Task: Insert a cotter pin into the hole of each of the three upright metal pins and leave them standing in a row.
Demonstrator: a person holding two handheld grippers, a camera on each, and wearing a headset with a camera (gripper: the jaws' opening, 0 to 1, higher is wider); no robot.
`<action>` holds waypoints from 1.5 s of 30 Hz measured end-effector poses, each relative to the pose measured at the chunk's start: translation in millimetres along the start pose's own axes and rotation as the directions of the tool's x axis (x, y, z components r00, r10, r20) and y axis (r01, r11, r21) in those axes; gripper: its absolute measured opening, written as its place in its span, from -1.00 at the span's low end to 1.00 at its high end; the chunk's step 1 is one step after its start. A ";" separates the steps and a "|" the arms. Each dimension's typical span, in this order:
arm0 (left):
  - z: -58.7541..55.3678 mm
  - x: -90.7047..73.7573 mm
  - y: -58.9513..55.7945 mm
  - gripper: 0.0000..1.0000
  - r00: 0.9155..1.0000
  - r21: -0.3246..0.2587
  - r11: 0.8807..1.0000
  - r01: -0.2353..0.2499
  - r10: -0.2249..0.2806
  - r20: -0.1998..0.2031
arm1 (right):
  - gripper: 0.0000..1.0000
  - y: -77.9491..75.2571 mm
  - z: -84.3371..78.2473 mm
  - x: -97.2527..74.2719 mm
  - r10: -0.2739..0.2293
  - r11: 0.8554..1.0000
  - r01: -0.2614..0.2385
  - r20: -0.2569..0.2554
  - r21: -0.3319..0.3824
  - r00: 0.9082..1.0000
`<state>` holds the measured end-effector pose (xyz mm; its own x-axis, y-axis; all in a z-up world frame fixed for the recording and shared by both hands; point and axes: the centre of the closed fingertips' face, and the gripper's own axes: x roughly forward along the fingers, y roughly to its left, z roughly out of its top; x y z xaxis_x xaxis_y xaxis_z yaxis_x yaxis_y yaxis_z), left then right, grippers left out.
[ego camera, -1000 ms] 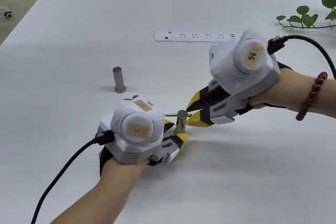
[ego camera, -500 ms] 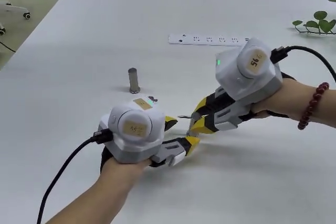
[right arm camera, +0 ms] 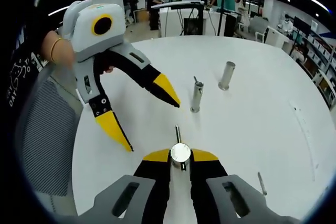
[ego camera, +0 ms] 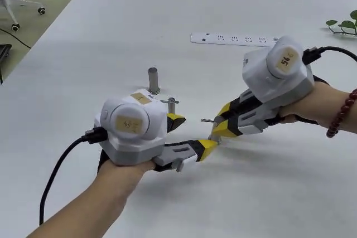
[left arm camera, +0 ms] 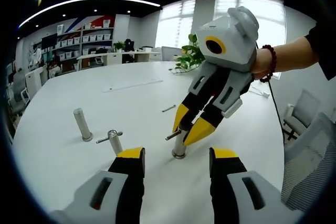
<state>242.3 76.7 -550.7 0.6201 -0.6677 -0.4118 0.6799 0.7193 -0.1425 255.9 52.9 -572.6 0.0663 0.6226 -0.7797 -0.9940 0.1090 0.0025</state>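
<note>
Head view: the left gripper [ego camera: 191, 134] has backed off, and its jaws now gape wider than a second ago. At its 3 o'clock, the right gripper [ego camera: 220, 122] stays clamped on the cotter pin [ego camera: 207, 120].

Left gripper view: the metal pin [left arm camera: 179, 148] stands free on the desk [left arm camera: 157, 90], with the cotter pin through its top. A finished pin [left arm camera: 114, 141] and a bare pin [left arm camera: 82, 124] stand at 10 o'clock.

Right gripper view: a spare cotter pin [right arm camera: 261, 182] lies at 4 o'clock. The second insertion looks nearly done, which leaves one pin to do.

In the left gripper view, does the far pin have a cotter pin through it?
No: the far pin stands bare, nothing crossing its top.
</note>
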 end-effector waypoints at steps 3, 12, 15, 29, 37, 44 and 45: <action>1.3 -7.1 -2.5 0.01 1.000 0.008 1.000 0.007 -0.007 0.003 | -0.85 1.5 1.4 -1.0 0.007 1.000 -0.007 -0.005 -0.023 1.000; 7.4 -22.8 5.7 0.36 0.999 0.001 1.000 -0.027 0.027 0.024 | -0.84 -9.6 13.7 -4.7 -0.005 1.000 0.005 -0.002 -0.029 1.000; 9.3 -28.9 10.7 0.44 0.998 0.007 0.999 -0.049 0.049 0.027 | -0.84 -13.9 16.9 -4.3 -0.007 1.000 0.007 -0.001 -0.027 1.000; 2.1 -39.1 34.1 0.66 0.994 0.037 0.994 -0.106 0.105 0.015 | -0.84 -35.1 12.2 4.1 -0.012 0.999 0.011 -0.041 -0.030 0.999; 1.9 -40.2 40.5 0.69 0.993 0.039 0.992 -0.116 0.116 0.012 | -0.84 -41.6 11.6 7.6 -0.006 1.000 0.005 -0.053 -0.022 0.999; 2.0 -40.4 43.2 0.68 0.993 0.036 0.992 -0.121 0.120 0.012 | -0.84 -43.9 12.1 9.5 -0.001 1.000 -0.001 -0.053 -0.031 0.999; 2.6 -40.4 43.7 0.68 0.993 0.034 0.992 -0.121 0.120 0.016 | -0.84 -43.7 12.1 9.7 0.001 1.000 -0.003 -0.052 -0.030 0.999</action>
<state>248.1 134.6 -537.9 0.7035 -0.5791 -0.4119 0.6128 0.7878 -0.0610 300.9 63.6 -572.7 0.0607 0.5813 -0.8114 -0.9963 0.0844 -0.0141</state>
